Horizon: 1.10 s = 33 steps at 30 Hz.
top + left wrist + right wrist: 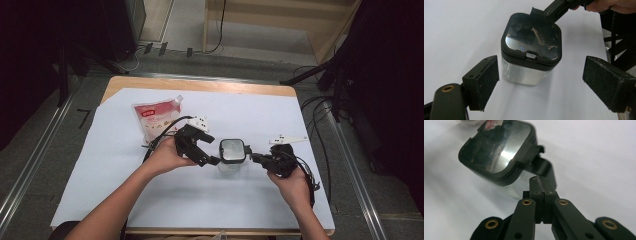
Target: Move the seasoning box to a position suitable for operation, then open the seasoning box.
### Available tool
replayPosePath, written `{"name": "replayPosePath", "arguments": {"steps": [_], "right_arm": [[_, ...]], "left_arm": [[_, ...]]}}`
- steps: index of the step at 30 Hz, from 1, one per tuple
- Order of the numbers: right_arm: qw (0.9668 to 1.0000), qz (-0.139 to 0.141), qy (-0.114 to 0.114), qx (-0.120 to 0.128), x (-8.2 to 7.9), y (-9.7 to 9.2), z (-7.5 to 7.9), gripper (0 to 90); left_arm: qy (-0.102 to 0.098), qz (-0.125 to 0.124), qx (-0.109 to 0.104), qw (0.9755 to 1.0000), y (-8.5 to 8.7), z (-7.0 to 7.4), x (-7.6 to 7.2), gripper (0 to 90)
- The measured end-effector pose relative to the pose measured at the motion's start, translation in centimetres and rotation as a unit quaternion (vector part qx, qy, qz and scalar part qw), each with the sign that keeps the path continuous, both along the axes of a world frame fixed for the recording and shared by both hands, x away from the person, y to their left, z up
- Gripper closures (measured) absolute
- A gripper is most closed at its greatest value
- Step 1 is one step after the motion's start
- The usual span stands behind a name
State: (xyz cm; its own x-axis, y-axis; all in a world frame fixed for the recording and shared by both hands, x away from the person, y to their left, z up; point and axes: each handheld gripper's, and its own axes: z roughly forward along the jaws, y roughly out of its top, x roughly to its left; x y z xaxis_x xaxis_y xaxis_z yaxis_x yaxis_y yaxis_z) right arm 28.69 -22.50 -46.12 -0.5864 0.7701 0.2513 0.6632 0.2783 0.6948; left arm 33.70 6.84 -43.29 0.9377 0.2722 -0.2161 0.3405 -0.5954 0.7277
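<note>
Dark room, cables on floor; wooden table (200, 84) w/ white sheet (150, 190) over most of it. Pink-white pouch (156, 118) lies at rear left of sheet, well apart from the work. Clear square container (232, 156) w/ black lid (532, 40) stands upright mid-sheet, between both grippers. Lid is on, glossy, small white latch at its front edge. Left gripper (212, 156) just beside container's left side, jaws spread wide apart, pads not touching it; container sits beyond them in left gripper view. Right gripper (255, 158) on the other side, jaws pressed together, clamped on black strap tab (544, 168) hanging from lid edge.
</note>
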Motion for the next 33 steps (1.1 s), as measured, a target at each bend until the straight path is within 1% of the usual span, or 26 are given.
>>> {"name": "replayPosePath", "arguments": {"steps": [4, 5, 6, 7, 8, 9, 10, 11, 12, 13, 14, 15, 17, 18, 20, 21, 22, 23, 24, 25, 27, 29, 30, 33], "right_arm": [[1.0, -0.009, -0.004, -0.003, 0.5, -0.4, 0.2, 90.0], [0.9999, -0.01, -0.007, -0.005, 0.8, -0.5, 0.1, 90.0], [0.9998, -0.015, -0.003, -0.009, 1.4, -0.7, 0.0, 90.0], [0.9998, -0.015, -0.003, -0.009, 1.4, -0.7, 0.0, 90.0], [0.9999, -0.013, 0.001, -0.01, 2.2, -0.8, -0.2, 90.0], [0.9999, -0.013, 0.001, -0.01, 2.2, -0.8, -0.2, 90.0], [0.9999, -0.014, 0.004, -0.008, 2.4, -0.7, -0.3, 90.0], [0.9999, -0.012, 0.004, -0.008, 2.8, -0.5, -0.4, 90.0], [0.9999, -0.01, 0.005, -0.006, 2.9, -0.3, -0.5, 90.0], [0.9999, -0.01, 0.005, -0.006, 2.9, -0.3, -0.5, 90.0], [0.9999, -0.007, 0.007, -0.009, 3.0, 0.1, -0.7, 90.0], [0.9999, -0.007, 0.007, -0.009, 3.0, 0.1, -0.7, 90.0], [0.9999, -0.006, 0.002, -0.014, 3.0, 0.3, -0.8, 90.0], [0.9999, -0.009, 0.007, -0.011, 2.9, 0.3, -0.7, 90.0], [0.9999, -0.008, 0.005, -0.008, 2.9, 0.3, -0.7, 90.0], [0.9999, -0.009, 0.005, -0.008, 2.9, 0.3, -0.7, 90.0], [0.9999, -0.009, 0.006, -0.008, 2.9, 0.3, -0.7, 90.0], [0.9999, -0.01, 0.006, -0.008, 2.9, 0.3, -0.7, 90.0], [0.9999, -0.009, 0.005, -0.009, 2.9, 0.3, -0.7, 90.0], [0.9999, -0.009, 0.005, -0.009, 2.9, 0.3, -0.7, 90.0], [0.9998, -0.011, 0.012, -0.012, 2.9, 0.3, -0.9, 90.0], [0.9998, -0.011, 0.011, -0.013, 2.9, 0.3, -1.0, 90.0], [0.9998, -0.01, 0.012, -0.015, 2.9, 0.3, -1.0, 90.0], [0.9998, -0.01, 0.013, -0.014, 2.9, 0.3, -1.1, 90.0]], "left_arm": [[0.002, -0.002, -0.005, 1.0, -0.3, 0.0, 0.3, 14.2], [-0.002, -0.004, -0.002, 1.0, -0.5, 0.0, 0.4, 14.1], [-0.009, -0.012, 0.005, 0.9999, -0.7, -0.1, 0.4, 13.8], [-0.009, -0.012, 0.005, 0.9999, -0.7, -0.1, 0.4, 13.3], [-0.015, -0.008, 0.012, 0.9998, -0.9, -0.2, 0.3, 11.0], [-0.022, -0.005, 0.017, 0.9996, -1.1, -0.3, 0.3, 11.0], [-0.031, -0.001, 0.023, 0.9993, -1.2, -0.4, 0.3, 9.6], [-0.036, 0.001, 0.027, 0.999, -1.3, -0.5, 0.3, 8.3], [-0.028, -0.003, 0.024, 0.9993, -1.5, -0.8, 0.4, 8.4], [-0.028, -0.003, 0.024, 0.9993, -1.5, -0.8, 0.4, 8.4], [-0.024, -0.011, 0.027, 0.9993, -1.9, -1.1, 0.4, 8.4], [-0.024, -0.011, 0.027, 0.9993, -1.9, -1.1, 0.4, 8.4], [-0.024, -0.013, 0.039, 0.9989, -2.2, -1.4, 0.3, 8.4], [-0.026, -0.015, 0.042, 0.9987, -2.3, -1.6, 0.3, 8.5], [-0.028, -0.011, 0.051, 0.9983, -2.6, -2.0, 0.4, 8.5], [-0.025, -0.013, 0.053, 0.9982, -2.8, -2.3, 0.4, 8.5], [-0.023, -0.017, 0.048, 0.9985, -2.9, -2.5, 0.5, 8.6], [-0.023, -0.017, 0.048, 0.9985, -2.9, -2.5, 0.5, 8.7], [-0.027, -0.019, 0.053, 0.9981, -3.0, -2.5, 0.5, 8.8], [-0.027, -0.021, 0.048, 0.9983, -3.1, -2.6, 0.5, 8.8], [-0.026, -0.019, 0.046, 0.9984, -3.5, -2.8, 0.6, 9.4], [-0.023, -0.018, 0.043, 0.9986, -3.7, -3.0, 0.7, 9.7], [-0.029, -0.017, 0.045, 0.9984, -3.9, -3.2, 0.7, 11.9], [-0.027, -0.016, 0.041, 0.9987, -4.1, -3.4, 0.9, 12.6]]}}
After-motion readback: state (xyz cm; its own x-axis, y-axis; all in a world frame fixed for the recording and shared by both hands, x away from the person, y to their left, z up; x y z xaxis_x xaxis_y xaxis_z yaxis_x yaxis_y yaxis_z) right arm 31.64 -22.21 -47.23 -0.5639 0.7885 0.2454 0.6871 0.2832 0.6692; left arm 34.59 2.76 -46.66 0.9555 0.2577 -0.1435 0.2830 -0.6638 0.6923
